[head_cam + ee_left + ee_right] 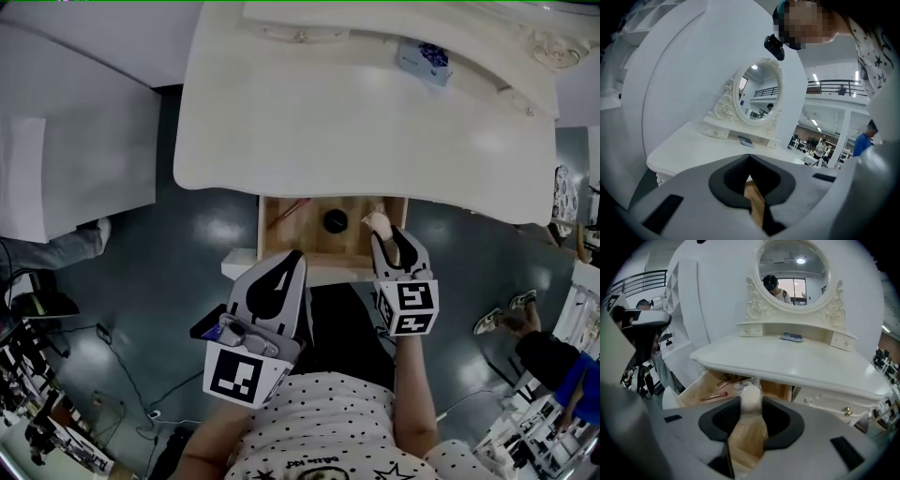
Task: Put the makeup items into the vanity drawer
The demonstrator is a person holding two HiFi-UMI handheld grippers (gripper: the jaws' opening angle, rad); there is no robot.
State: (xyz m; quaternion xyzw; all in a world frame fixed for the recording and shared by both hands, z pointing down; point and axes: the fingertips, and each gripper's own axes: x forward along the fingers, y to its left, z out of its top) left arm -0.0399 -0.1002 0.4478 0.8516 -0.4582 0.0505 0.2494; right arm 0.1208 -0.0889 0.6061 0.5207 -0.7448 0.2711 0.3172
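While clamped on the wrapped sponge (pixel 751 398) just above the front right corner of the open drawer (pixel 693 395), bring the right gripper (pixel 390 240) down slowly, with no bump on the edge of the vanity top (pixel 328 122). Aim for bare wood near that corner, away from the black round pot (pixel 336 221) and the pink brush (pixel 715 396). Let go only once low inside the drawer, to stop any bounce out. Leave the left gripper (pixel 298 255) — shut tight, holding nothing — by the drawer's front left corner, out of the way.

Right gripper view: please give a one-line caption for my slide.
Right gripper holding a pale makeup sponge above the open vanity drawer.
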